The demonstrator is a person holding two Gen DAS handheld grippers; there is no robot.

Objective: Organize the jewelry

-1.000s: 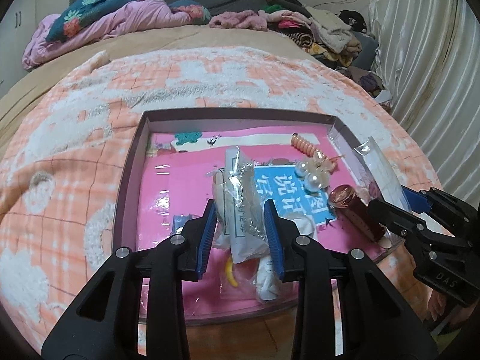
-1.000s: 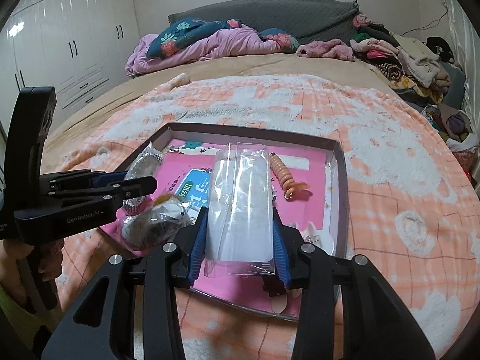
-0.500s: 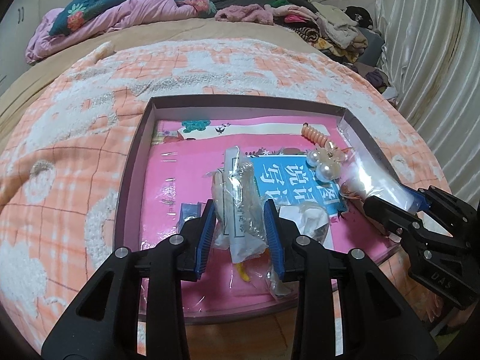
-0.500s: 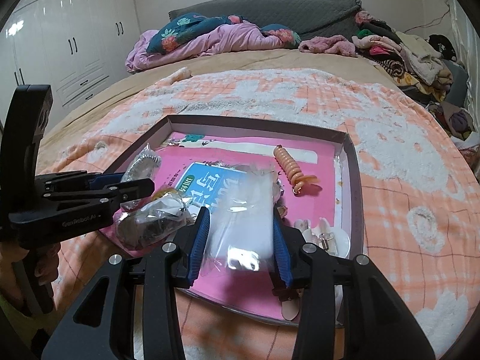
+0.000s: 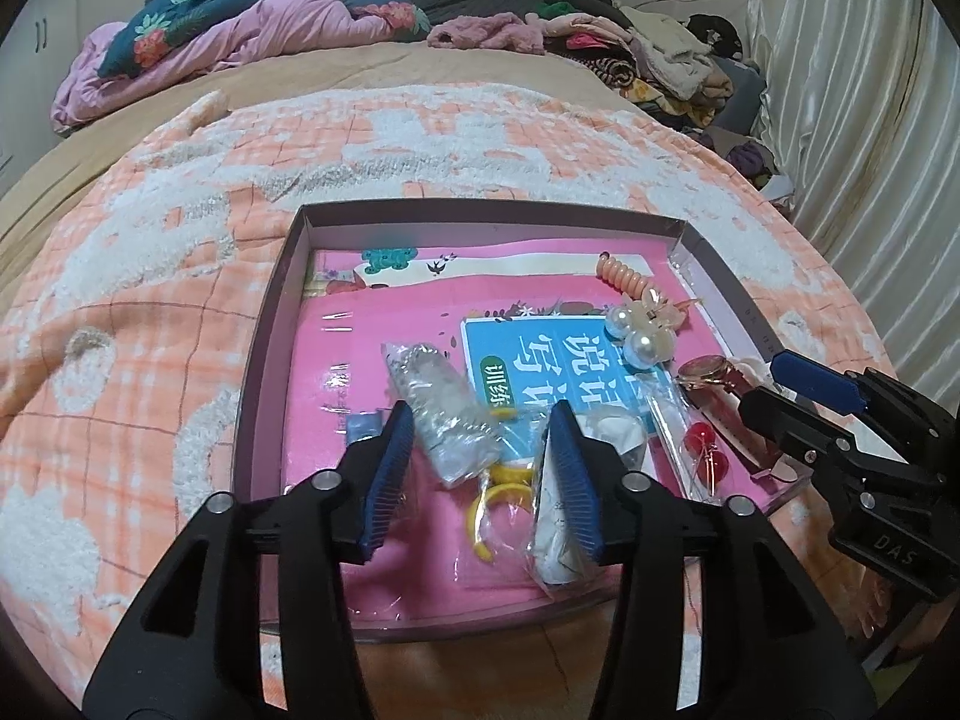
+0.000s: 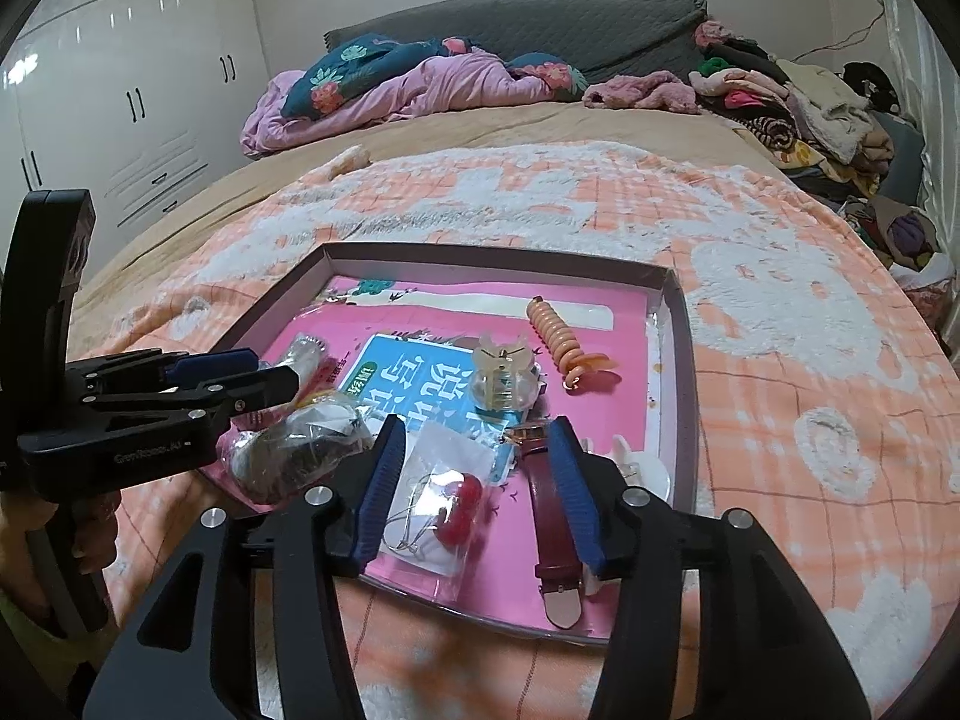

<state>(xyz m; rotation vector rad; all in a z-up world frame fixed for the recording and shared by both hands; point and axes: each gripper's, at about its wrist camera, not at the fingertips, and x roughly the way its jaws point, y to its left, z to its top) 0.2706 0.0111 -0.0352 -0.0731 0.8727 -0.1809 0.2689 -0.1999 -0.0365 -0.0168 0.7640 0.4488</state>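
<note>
Spreading apart over shallow tray (image 5: 273, 324): left gripper (image 5: 480, 468) and right gripper (image 6: 474, 492), jaws opening, nothing clamped. Lying in tray: two clear jewelry bags (image 5: 441, 402), one cherry-earring bag (image 6: 441, 504), one watch (image 6: 552, 528), one spiral hair tie (image 6: 555, 339). Tray resting on peach blanket (image 6: 780, 324), bed, bedroom.

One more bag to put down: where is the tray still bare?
Bare: the pink strip along the tray's left wall, and the far band left of the coil tie. Crowded: the near right, around the watch and earring bag.
</note>
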